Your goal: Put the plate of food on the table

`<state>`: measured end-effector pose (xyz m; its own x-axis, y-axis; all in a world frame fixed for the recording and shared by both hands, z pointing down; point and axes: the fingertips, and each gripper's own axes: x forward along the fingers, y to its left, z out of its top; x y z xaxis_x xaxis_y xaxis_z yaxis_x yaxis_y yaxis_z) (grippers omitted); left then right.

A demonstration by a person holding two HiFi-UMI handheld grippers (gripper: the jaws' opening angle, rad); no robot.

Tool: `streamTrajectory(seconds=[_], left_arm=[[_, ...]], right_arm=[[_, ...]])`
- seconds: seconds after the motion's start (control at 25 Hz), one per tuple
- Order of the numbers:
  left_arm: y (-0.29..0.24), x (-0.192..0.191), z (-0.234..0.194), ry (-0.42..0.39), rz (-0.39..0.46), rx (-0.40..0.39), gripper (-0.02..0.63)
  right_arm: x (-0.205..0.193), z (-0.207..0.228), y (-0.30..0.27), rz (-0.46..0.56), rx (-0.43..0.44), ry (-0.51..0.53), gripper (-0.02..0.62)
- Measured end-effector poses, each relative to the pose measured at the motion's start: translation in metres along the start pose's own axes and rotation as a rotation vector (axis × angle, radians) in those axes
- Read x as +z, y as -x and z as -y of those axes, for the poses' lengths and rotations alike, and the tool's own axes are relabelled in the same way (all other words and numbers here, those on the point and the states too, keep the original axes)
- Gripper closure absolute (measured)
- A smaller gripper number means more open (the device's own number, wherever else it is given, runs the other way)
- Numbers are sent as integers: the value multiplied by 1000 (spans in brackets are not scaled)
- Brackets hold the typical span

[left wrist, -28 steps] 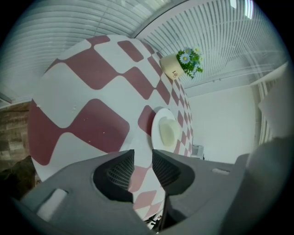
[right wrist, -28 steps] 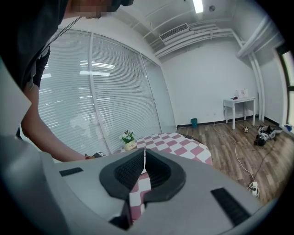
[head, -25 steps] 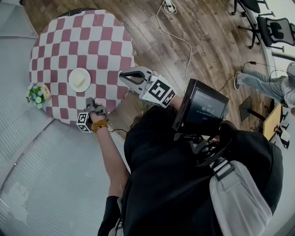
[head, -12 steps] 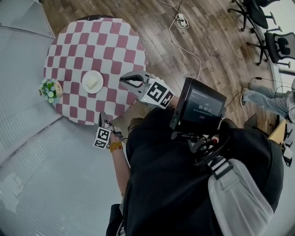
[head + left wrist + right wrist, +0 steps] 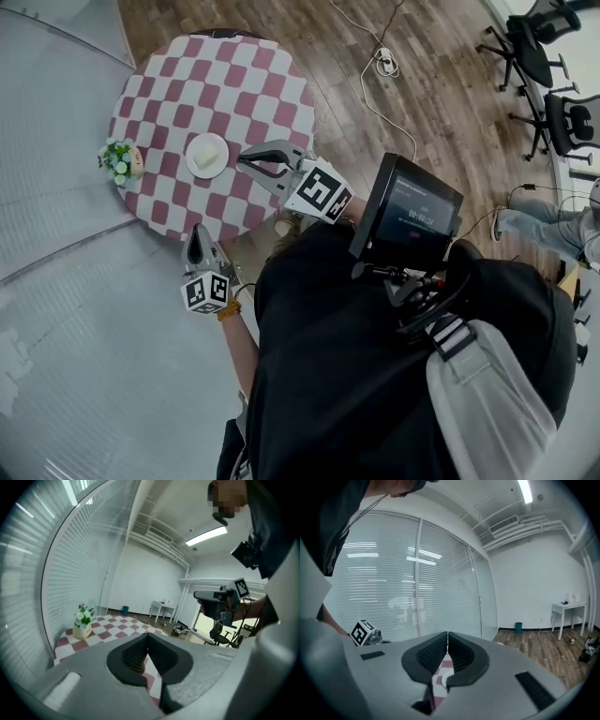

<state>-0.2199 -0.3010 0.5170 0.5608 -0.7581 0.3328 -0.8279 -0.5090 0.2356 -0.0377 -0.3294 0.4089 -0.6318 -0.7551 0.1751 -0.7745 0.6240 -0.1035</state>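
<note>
Checkered round table bears plate and flowerpot.

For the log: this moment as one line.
plate of food: on table | left gripper: shut, empty | right gripper: shut, empty

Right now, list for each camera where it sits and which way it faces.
Head view: on the person's head, facing steeply down at the checkered table, plate and flowerpot; shows the torso, left tool and right tool.
Left gripper view: on the left tool, by the table's edge, facing across it past the flowerpot; shows its shut jaws, the right tool.
Right gripper view: on the right tool, facing the blinds; shows its shut jaws, the left tool's cube.
Shared: all three see the table.
</note>
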Motion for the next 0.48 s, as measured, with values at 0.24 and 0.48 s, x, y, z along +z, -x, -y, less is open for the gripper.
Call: streamTrajectory(seconds=[0.24,0.48], left_arm=[[21,121,22,-164,271,-56,600],[46,162,44,-266,388,-118,600]], right_arm=[[79,-35,-3,121,11,117,583],[92,-70,-8,135,54,165,583]])
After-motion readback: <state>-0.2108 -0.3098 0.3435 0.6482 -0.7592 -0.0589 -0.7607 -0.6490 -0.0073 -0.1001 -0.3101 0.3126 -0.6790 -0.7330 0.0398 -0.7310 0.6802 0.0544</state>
